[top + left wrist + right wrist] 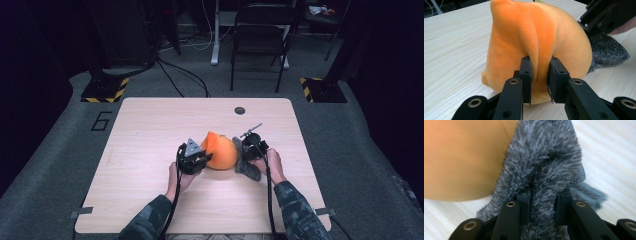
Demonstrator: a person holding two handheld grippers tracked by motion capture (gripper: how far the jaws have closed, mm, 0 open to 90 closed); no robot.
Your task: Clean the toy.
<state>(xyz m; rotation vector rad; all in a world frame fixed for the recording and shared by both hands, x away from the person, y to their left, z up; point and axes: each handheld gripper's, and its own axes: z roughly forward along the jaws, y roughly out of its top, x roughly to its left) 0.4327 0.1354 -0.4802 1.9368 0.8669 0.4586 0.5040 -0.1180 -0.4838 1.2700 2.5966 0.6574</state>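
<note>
Forearms in camouflage sleeves are entering from the near table [150, 120] edge. With the left gripper [196, 159] we are pinching a fold of the orange plush toy [220, 150], jaws narrow on the fabric. With the right gripper [251, 148] we are clamping its grey furry part [248, 169]. The toy is resting mid-table between both grippers. Beyond, a black chair [260, 35] is standing on the floor.
</note>
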